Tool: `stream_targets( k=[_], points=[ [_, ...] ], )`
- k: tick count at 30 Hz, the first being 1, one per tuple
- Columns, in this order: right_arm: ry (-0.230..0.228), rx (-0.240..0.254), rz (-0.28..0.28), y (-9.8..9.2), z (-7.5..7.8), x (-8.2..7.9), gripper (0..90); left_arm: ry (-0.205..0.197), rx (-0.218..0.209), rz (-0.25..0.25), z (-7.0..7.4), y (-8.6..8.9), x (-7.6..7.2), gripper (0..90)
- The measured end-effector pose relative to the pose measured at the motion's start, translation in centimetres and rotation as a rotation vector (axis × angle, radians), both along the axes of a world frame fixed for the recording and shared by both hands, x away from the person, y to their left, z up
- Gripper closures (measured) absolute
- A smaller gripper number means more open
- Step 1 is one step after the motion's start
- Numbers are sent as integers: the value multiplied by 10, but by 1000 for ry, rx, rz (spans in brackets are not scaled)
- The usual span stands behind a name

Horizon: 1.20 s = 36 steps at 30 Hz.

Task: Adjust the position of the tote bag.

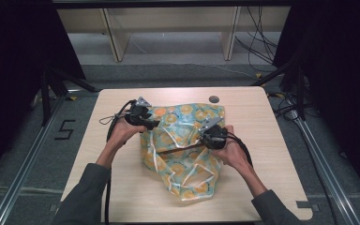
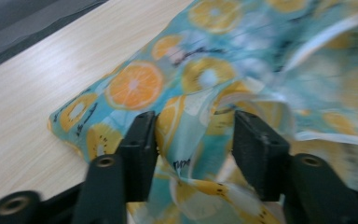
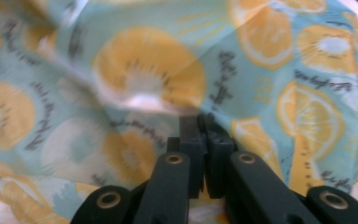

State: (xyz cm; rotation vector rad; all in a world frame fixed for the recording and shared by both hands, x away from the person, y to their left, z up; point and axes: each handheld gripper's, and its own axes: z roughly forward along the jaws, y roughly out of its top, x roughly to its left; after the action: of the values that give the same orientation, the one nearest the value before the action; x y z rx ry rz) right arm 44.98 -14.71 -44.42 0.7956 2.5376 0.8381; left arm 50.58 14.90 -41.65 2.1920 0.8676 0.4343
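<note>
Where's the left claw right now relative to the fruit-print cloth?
In the high view the left claw is at the upper-left edge of the fruit-print cloth mid-table, its jaws apart with a fold of cloth between them.

Grey sleeves (image 1: 86,197), blk jaws w/ brass screws (image 2: 105,162).

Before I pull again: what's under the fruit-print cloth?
Around the fruit-print cloth, bare wooden table shows. The crumpled folds cover whatever lies beneath, so nothing else can be confirmed there.
</note>
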Motion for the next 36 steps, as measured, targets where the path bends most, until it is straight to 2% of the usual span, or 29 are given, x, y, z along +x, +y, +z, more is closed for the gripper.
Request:
stream_targets(
  k=[1, 2, 3, 4, 6, 7, 8, 9, 10, 11, 12, 13, 14, 15, 17, 19, 20, 21, 24, 25, 26, 27, 29, 31, 32, 33, 34, 35, 36],
  points=[
    [8, 15, -15, -4, 3, 7, 890, -26, -19, 3, 17, 1, -12, 413],
    [8, 15, -15, -4, 3, 7, 890, -26, -19, 3, 17, 1, -12, 390],
    [-13, 54, -25, -6, 6, 13, 890, -35, -42, -11, 32, 2, -24, 377],
    [-10, 69, -31, -6, 8, 14, 890, -35, -42, -11, 32, 2, -24, 361],
    [-4, 93, -47, -7, 13, 17, 893, -89, -43, -36, 52, 2, -46, 365],
    [-10, 96, -46, -8, 15, 20, 893, -99, -44, -57, 55, -1, -55, 391],
    [-10, 96, -46, -8, 15, 20, 893, -99, -44, -57, 55, -1, -55, 415],
    [-12, 107, -47, -9, 20, 24, 893, -93, -43, -95, 57, -6, -64, 423],
    [-12, 107, -47, -9, 20, 24, 893, -78, -35, -128, 55, -14, -73, 423],
    [-16, 119, -53, -9, 23, 27, 893, -68, 19, -192, 47, -29, -83, 455],
    [5, 121, -57, -9, 25, 28, 893, -56, 45, -214, 40, -36, -84, 454],
    [2, 133, -65, -8, 25, 30, 893, -33, 46, -214, 31, -44, -85, 455],
    [-3, 130, -70, -8, 26, 31, 894, -33, 46, -214, 31, -44, -85, 453],
    [0, 127, -70, -8, 27, 32, 893, 2, 102, -240, 14, -55, -79, 450],
    [-2, 123, -60, -8, 28, 32, 893, 23, 157, -219, -5, -66, -74, 445],
    [9, 118, -61, -9, 28, 32, 893, 22, 209, -226, -18, -73, -69, 436],
    [23, 112, -66, -10, 29, 32, 893, 22, 209, -226, -18, -73, -69, 428],
    [10, 115, -64, -11, 28, 32, 893, -6, 284, -224, -26, -79, -67, 417],
    [8, 129, -74, -13, 28, 33, 893, -23, 325, -227, -32, -85, -66, 417],
    [55, 119, -100, -14, 31, 30, 893, -50, 364, -229, -33, -87, -66, 426],
    [55, 119, -100, -14, 31, 30, 893, -50, 364, -229, -33, -87, -66, 431],
    [55, 117, -97, -14, 31, 30, 893, -62, 389, -233, -34, -89, -65, 431],
    [58, 115, -96, -14, 31, 29, 892, -65, 377, -237, -35, -90, -64, 461],
    [49, 116, -100, -13, 29, 28, 892, -84, 397, -242, -35, -91, -62, 592],
    [60, 111, -90, -13, 30, 28, 892, -83, 392, -243, -35, -90, -61, 701],
    [45, 112, -82, -13, 27, 28, 892, -68, 346, -252, -34, -88, -58, 813],
    [45, 112, -82, -13, 27, 28, 892, -68, 346, -252, -34, -88, -58, 863],
    [16, 117, -52, -13, 24, 30, 892, -81, 318, -257, -30, -87, -56, 893],
    [20, 122, -64, -12, 23, 29, 892, -98, 294, -256, -26, -86, -57, 896]
  ],
)
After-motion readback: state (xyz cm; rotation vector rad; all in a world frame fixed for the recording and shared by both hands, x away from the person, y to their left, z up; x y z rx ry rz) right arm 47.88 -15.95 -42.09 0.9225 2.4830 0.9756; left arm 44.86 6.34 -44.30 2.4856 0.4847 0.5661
